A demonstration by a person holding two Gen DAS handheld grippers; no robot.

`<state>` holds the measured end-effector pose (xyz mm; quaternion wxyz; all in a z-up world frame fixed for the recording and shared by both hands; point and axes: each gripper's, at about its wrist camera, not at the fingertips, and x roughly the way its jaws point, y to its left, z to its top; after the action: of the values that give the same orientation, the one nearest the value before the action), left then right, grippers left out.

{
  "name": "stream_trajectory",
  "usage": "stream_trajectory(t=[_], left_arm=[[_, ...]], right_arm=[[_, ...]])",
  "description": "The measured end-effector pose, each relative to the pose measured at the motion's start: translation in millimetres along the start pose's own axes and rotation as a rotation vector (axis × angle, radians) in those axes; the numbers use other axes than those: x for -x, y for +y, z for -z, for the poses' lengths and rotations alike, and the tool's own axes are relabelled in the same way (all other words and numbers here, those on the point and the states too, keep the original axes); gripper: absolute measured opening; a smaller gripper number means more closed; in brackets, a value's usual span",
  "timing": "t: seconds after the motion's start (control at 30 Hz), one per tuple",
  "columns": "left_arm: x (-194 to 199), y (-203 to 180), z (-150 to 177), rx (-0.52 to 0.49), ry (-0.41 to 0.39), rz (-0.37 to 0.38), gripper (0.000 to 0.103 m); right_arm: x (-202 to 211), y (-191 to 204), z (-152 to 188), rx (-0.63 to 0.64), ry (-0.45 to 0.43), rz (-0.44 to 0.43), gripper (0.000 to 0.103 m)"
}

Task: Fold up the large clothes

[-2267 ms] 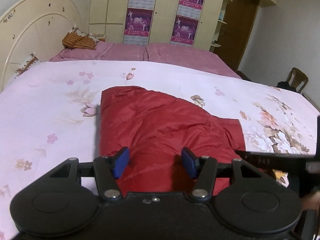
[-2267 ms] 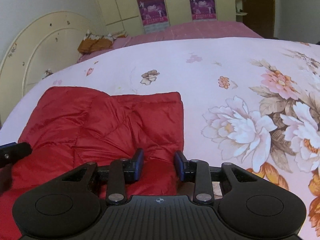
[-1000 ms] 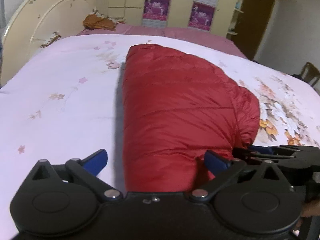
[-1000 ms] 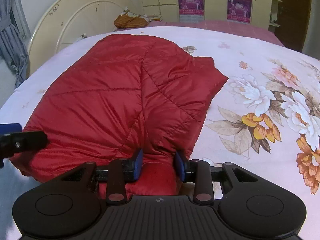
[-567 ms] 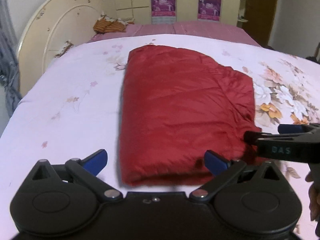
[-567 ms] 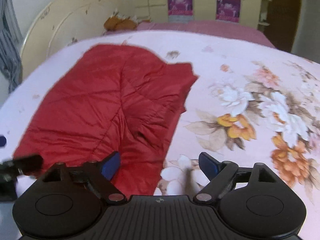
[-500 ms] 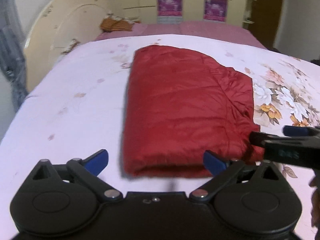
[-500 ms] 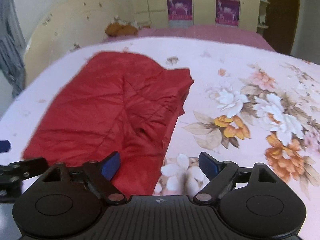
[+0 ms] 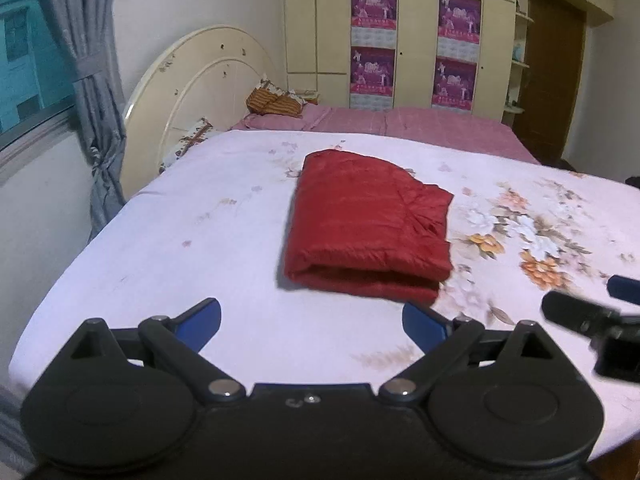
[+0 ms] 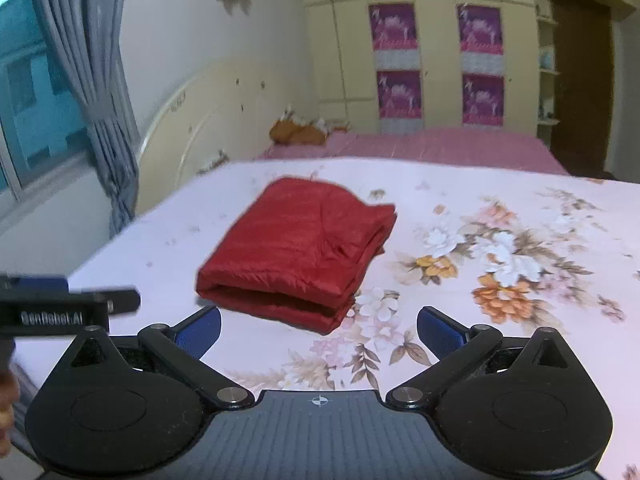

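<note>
Red jacket [image 9: 370, 220] lies folded mid-frame on bed [image 9: 200, 248]; both hand-held grippers, left [image 9: 312, 322] and right [image 10: 318, 330], gape wide, empty; folding appears complete.

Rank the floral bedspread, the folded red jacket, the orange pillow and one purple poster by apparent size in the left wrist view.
1. Floral bedspread, largest by far.
2. Folded red jacket.
3 and 4. Orange pillow and purple poster: they look about alike, and both are far from the camera, so I leave them unranked.
</note>
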<state>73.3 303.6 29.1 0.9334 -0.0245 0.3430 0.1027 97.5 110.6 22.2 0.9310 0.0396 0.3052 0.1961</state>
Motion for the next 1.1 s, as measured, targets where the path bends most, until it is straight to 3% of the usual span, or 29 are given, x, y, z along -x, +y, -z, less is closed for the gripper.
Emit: stream_trajectory(t=[0.17,0.33,0.67,1.1], left_arm=[[48.7,2.9,13.0,0.022,-0.041,-0.034,0.100],[82.8,8.8,20.6,0.056,-0.074,-0.045,0.101],[110.6,10.5,28.5,0.063,-0.121,-0.041,0.102],[110.2,9.6,28.6,0.061,-0.135,-0.053,0.103]], right_arm=[[56.7,12.5,-1.4,-0.019,-0.037,-0.005,0.103],[92.7,28.8,6.0,0.044,-0.105,0.061,0.103],[109.8,30.5,18.1,0.053,-0.116,0.071,0.103],[115.6,28.3,17.4,0.057,-0.136,0.074,0.103]])
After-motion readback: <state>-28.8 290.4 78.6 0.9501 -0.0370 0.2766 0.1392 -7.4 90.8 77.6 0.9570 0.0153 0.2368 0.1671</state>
